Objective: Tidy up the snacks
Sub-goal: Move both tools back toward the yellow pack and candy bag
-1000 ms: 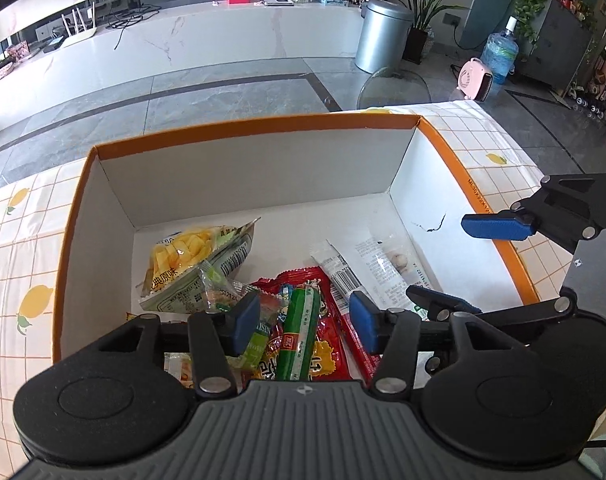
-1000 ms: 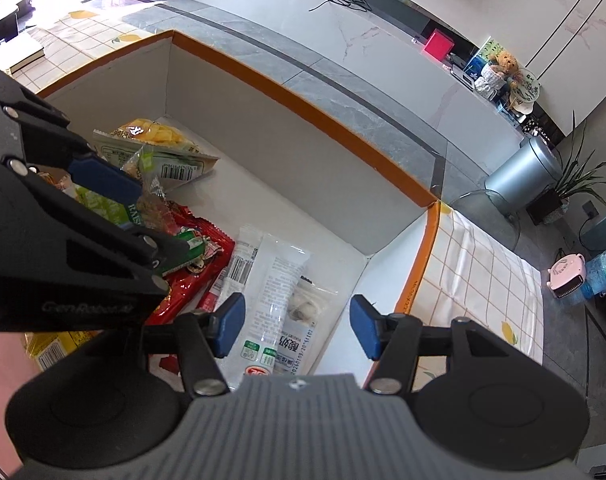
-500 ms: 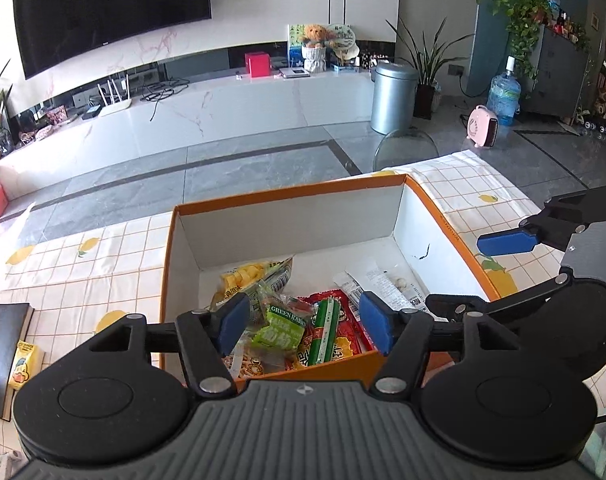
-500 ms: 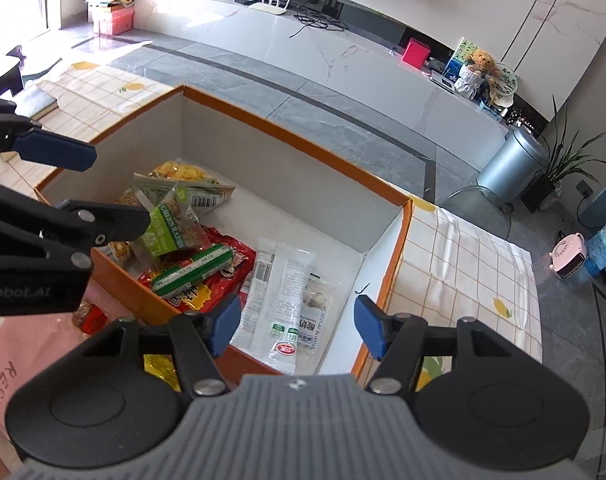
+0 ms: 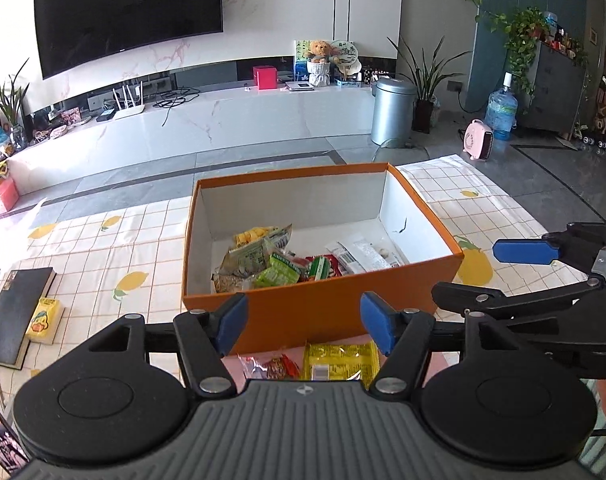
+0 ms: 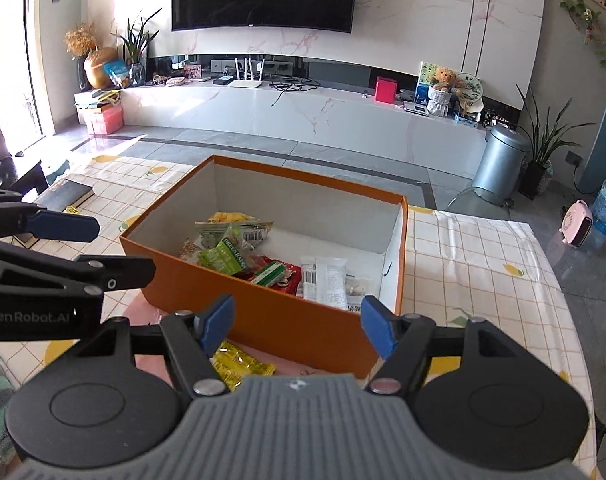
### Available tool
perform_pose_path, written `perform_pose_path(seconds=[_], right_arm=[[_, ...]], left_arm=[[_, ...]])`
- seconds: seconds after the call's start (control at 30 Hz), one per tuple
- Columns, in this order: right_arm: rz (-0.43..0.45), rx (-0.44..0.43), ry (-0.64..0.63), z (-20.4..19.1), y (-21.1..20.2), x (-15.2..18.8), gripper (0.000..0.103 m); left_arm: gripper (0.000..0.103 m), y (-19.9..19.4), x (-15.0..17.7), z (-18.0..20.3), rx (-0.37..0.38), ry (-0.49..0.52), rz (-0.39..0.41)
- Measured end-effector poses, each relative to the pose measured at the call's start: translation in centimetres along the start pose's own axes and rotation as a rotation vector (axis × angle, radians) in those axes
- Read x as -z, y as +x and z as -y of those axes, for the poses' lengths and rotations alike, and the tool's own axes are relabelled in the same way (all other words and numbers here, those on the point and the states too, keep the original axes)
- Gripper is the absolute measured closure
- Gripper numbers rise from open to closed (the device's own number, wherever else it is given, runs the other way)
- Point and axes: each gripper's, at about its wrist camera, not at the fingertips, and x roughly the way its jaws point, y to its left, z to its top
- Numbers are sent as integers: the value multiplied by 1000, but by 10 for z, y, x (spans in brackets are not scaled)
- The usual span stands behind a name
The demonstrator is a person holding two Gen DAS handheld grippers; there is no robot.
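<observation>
Both hand-held grippers, left (image 5: 303,322) and right (image 6: 297,320), are opening with nothing between their pads. The orange box (image 5: 323,316) is sitting ahead at twelve o'clock on the table (image 5: 103,256), snacks (image 5: 279,268) inside, blocking the yellow packet (image 5: 339,364); a book (image 5: 17,312) is lying at nine o'clock.

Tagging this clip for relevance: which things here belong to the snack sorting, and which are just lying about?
Job:
- orange box
- snack packets inside it
- yellow packet
- small red packet

Lying about:
- black book
- yellow card
</observation>
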Motion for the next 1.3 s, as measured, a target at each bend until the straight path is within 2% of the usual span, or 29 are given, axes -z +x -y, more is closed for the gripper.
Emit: perform_pose_path(seconds=[0.3, 0.57, 0.7, 1.07, 1.3], right_arm=[[-1, 28, 136, -7, -18, 62, 32], [-48, 39, 175, -16, 2, 99, 32], [-72, 41, 169, -18, 17, 108, 32], [-149, 29, 161, -27, 59, 107, 33], [-206, -19, 114, -42, 89, 102, 26]], left_arm=[[25, -8, 39, -8, 50, -52, -60], [25, 13, 64, -14, 73, -111, -110], [25, 26, 72, -17, 93, -152, -112], [25, 54, 77, -32, 60, -200, -139], [25, 70, 82, -43, 46, -227, -176]])
